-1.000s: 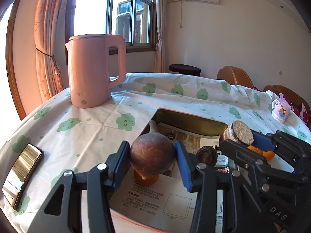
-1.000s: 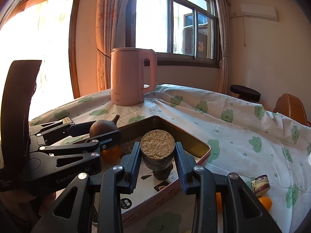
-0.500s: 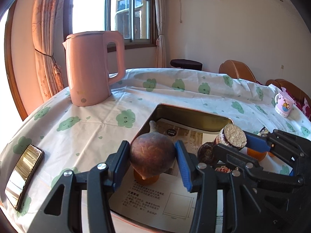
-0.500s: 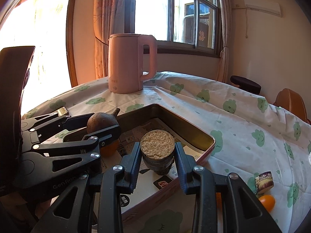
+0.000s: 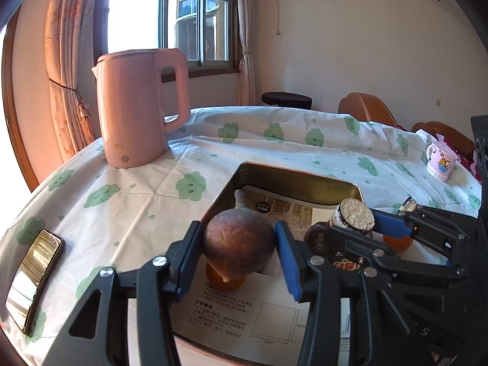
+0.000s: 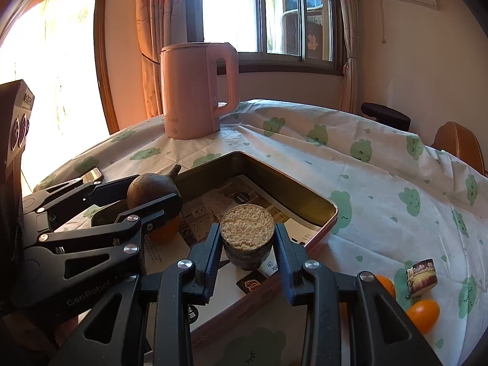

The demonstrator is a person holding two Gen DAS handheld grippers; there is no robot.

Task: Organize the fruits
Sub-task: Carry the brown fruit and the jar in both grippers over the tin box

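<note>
My left gripper (image 5: 238, 253) is shut on a round brown fruit with a stem (image 5: 239, 245), held over the near left part of a gold metal tray (image 5: 292, 177) lined with printed paper. An orange fruit (image 5: 224, 283) lies in the tray under it. My right gripper (image 6: 247, 244) is shut on a dark cylinder with a tan cut end (image 6: 247, 233), held above the tray (image 6: 283, 180). The right gripper also shows in the left wrist view (image 5: 363, 228), beside a dark round fruit (image 5: 318, 238). The left gripper shows in the right wrist view (image 6: 146, 195).
A pink kettle (image 5: 137, 106) stands at the table's back left. A phone (image 5: 33, 274) lies near the left edge. A small printed cup (image 5: 440, 164) sits far right. Two orange fruits (image 6: 422, 314) and a small cut piece (image 6: 422, 277) lie right of the tray.
Both grippers have sunk a little toward the tray with their fruits still held. The right gripper has moved slightly further over the tray.
</note>
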